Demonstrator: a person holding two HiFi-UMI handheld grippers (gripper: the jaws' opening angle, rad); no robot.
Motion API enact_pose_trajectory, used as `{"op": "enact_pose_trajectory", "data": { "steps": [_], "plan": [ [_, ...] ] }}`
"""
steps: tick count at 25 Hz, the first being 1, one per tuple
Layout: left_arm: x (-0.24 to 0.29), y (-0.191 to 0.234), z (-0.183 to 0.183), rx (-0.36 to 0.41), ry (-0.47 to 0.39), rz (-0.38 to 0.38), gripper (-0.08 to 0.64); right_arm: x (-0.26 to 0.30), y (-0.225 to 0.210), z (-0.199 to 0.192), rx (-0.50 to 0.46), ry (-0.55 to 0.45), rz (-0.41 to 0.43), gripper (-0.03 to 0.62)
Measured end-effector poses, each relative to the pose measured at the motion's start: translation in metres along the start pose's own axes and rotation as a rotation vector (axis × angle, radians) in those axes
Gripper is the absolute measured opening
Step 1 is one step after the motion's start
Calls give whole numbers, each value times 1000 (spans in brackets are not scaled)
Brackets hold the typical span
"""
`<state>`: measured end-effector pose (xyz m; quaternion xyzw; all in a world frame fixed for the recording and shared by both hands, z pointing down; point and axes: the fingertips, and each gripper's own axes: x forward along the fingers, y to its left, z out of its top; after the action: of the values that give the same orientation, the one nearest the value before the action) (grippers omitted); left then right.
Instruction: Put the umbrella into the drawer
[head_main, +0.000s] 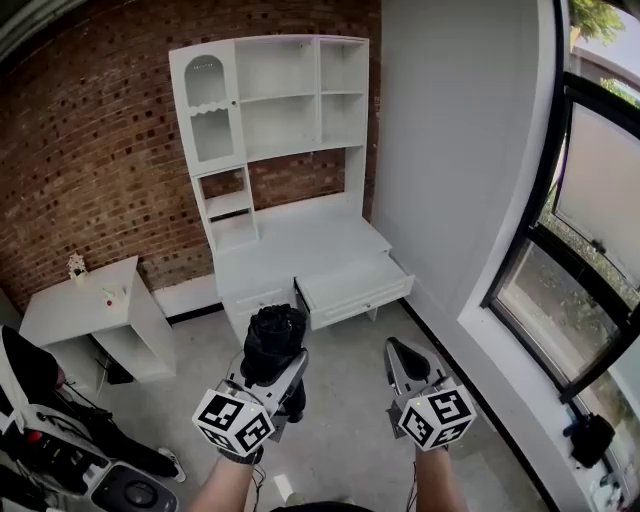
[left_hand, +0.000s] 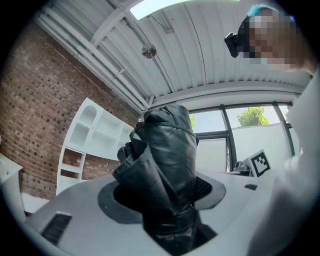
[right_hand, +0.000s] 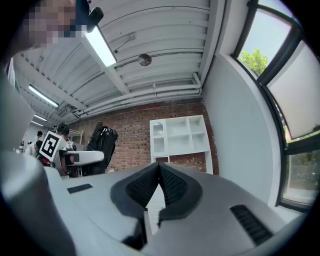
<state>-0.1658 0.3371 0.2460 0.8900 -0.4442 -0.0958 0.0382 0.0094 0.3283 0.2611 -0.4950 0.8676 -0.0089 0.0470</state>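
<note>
A folded black umbrella (head_main: 274, 343) (left_hand: 165, 165) stands up between the jaws of my left gripper (head_main: 270, 365) (left_hand: 167, 192), which is shut on it. The same umbrella (right_hand: 101, 145) shows at the left in the right gripper view. My right gripper (head_main: 403, 358) (right_hand: 159, 172) is beside it to the right, shut, with nothing between its pads. Ahead stands a white desk (head_main: 290, 245) with an open drawer (head_main: 352, 287) pulled out at its front right. Both grippers hover over the floor short of the drawer.
A white hutch with shelves (head_main: 275, 110) sits on the desk against a brick wall. A low white side table (head_main: 90, 310) is at the left. A white wall and windows (head_main: 590, 260) run along the right. Dark gear (head_main: 60, 440) lies at bottom left.
</note>
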Motion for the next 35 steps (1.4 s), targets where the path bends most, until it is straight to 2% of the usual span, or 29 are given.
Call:
{"op": "enact_pose_trajectory", "data": {
  "steps": [11,18,27,35],
  "plan": [
    [13,-30,9,20,-22,13,255,-30,-30,17,10,-50,15,5],
    [26,-49,-7,15,-8,22,255,-46,-54,7,33,-46,10,5],
    [68,-16,-22,-6,7,-11,255,-4,-76,-6,35,-24,-11,5],
    [129,53,-25,-20,5,-65,255,80,-97,-11,10,-10,-44,5]
  ]
}}
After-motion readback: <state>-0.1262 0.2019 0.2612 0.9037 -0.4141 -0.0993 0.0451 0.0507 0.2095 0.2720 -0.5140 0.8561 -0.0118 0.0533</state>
